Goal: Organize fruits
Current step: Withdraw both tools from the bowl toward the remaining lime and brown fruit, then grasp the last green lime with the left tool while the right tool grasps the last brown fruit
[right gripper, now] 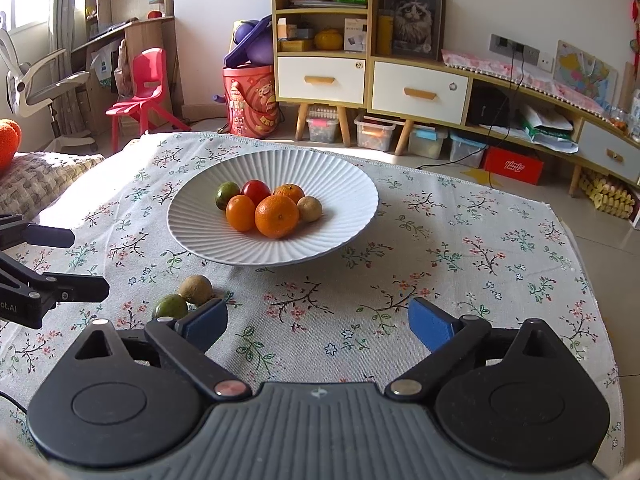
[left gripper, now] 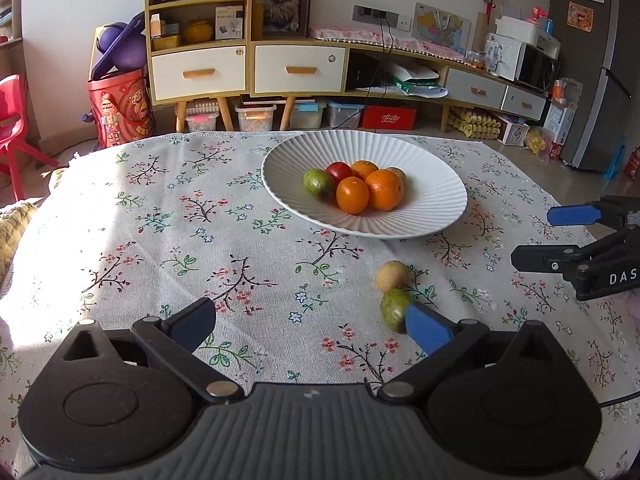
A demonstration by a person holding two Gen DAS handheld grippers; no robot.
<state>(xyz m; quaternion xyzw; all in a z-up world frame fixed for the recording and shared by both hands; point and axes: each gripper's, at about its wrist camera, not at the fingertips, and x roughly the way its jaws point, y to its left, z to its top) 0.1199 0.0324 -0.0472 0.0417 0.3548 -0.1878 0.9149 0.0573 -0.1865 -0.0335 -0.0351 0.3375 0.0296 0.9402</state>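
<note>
Both tools are hovering low over the bench (left gripper: 168, 216), which is wearing a floral cloth.

- Left tool (left gripper: 310, 326): fingers standing spread wide, nothing between them. Its right blue pad (left gripper: 428, 330) is sitting just in front of the loose green fruit (left gripper: 394, 308), overlapping its edge in view; contact cannot be judged.
- Right tool (right gripper: 318, 322): fingers also standing spread, gripping nothing, over bare cloth.
- White ribbed plate (right gripper: 344, 184): resting on the bench, holding six fruits in a cluster: two large oranges, a smaller orange one behind, a red one, a green one at the left and a brown one at the right.
- Outside the plate: the green fruit and a brown round fruit (left gripper: 392, 276) are lying side by side on the cloth, apparently touching, near the plate's front rim, between the two tools.
</note>
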